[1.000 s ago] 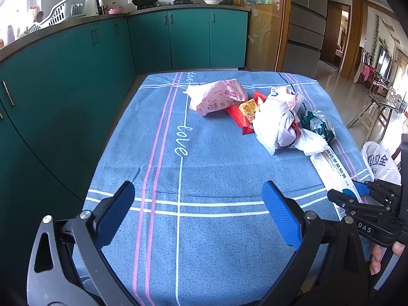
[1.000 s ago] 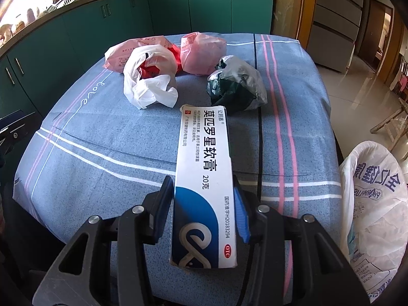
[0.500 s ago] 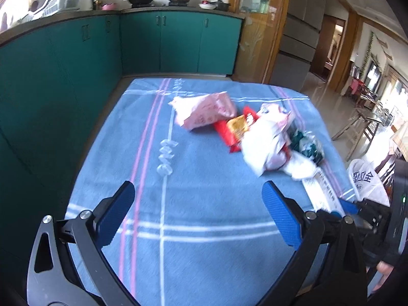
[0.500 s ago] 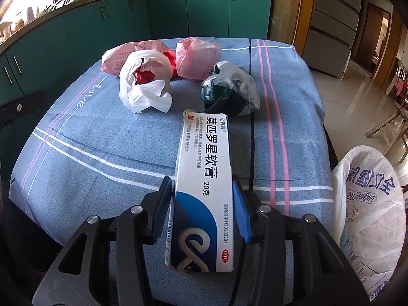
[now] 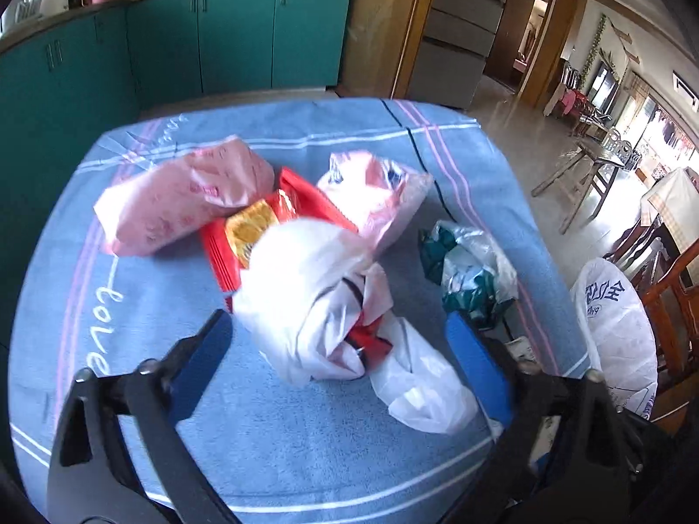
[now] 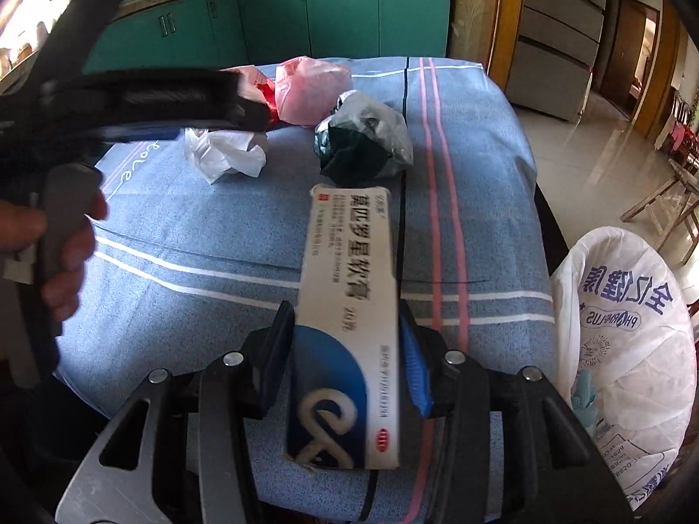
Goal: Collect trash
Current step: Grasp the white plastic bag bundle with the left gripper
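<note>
On the blue tablecloth [image 5: 131, 305] lies a crumpled white plastic bag [image 5: 314, 297]. My left gripper [image 5: 338, 358] straddles it, jaws closing, and the pads show no squeeze on it. Behind the bag lie a pink packet [image 5: 183, 196], a red snack wrapper [image 5: 244, 236], a pink bag [image 5: 380, 192] and a dark green bag [image 5: 467, 270]. My right gripper [image 6: 347, 356] is shut on a long white-and-blue medicine box [image 6: 349, 270], held above the table's near edge. In the right wrist view the left gripper's body [image 6: 174, 100] is a blur over the white bag [image 6: 227, 153].
A large white printed sack [image 6: 624, 340] stands open on the floor off the table's right edge. Teal cabinets [image 5: 236, 30] run behind and left of the table. A hand [image 6: 65, 236] grips the left tool. Chairs and a wooden table stand far right.
The left gripper swung forward and right across the cloth to the white bag, and its jaws narrowed. The right gripper stayed put, holding the box.
</note>
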Demonstrator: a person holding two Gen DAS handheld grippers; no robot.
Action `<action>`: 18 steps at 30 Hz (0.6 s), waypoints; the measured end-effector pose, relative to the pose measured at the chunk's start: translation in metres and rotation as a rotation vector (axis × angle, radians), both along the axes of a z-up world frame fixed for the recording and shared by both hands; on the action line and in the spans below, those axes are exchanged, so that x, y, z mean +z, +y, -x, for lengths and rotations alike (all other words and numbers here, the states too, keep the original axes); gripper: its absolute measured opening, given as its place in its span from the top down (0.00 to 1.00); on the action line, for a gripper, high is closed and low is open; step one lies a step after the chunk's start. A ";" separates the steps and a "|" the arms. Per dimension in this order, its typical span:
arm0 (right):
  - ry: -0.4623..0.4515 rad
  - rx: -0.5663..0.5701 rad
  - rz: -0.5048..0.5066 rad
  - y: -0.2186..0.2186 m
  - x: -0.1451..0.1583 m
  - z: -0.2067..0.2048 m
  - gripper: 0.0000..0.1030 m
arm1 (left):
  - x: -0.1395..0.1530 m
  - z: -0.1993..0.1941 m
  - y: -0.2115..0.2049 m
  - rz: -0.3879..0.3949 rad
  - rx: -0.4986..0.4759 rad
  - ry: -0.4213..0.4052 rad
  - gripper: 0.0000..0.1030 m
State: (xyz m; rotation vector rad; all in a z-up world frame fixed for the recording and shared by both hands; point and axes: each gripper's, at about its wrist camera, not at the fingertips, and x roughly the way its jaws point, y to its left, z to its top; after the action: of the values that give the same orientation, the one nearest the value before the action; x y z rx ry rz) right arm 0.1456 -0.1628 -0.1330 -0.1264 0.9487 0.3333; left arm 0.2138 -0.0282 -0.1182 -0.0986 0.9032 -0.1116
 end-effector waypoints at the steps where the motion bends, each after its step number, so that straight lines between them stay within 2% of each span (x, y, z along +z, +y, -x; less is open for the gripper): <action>1: -0.005 0.003 0.004 0.001 0.000 0.000 0.54 | -0.004 0.001 0.001 0.007 0.000 0.015 0.46; 3: -0.023 0.011 -0.003 0.001 0.002 0.001 0.52 | -0.014 0.003 0.011 0.053 0.013 0.043 0.56; 5: -0.035 0.013 -0.011 0.001 0.002 0.001 0.50 | -0.017 0.013 0.022 0.085 0.034 0.033 0.64; 6: -0.041 0.011 -0.014 0.002 0.002 0.001 0.49 | -0.016 0.019 0.028 0.087 0.043 0.028 0.66; 9: -0.044 0.010 -0.014 0.004 0.003 -0.003 0.46 | -0.013 0.042 0.044 0.081 0.057 0.015 0.66; 12: -0.049 0.006 -0.008 0.008 0.004 -0.008 0.41 | -0.005 0.071 0.057 0.116 0.049 0.011 0.66; 18: -0.062 0.019 0.000 0.021 0.008 -0.016 0.40 | 0.005 0.126 0.069 0.059 0.030 -0.024 0.66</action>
State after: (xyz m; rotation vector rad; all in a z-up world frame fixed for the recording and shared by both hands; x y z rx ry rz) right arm 0.1617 -0.1417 -0.1253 -0.1444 0.8869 0.3449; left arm 0.0882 0.0410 -0.1131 -0.1650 0.8744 -0.1108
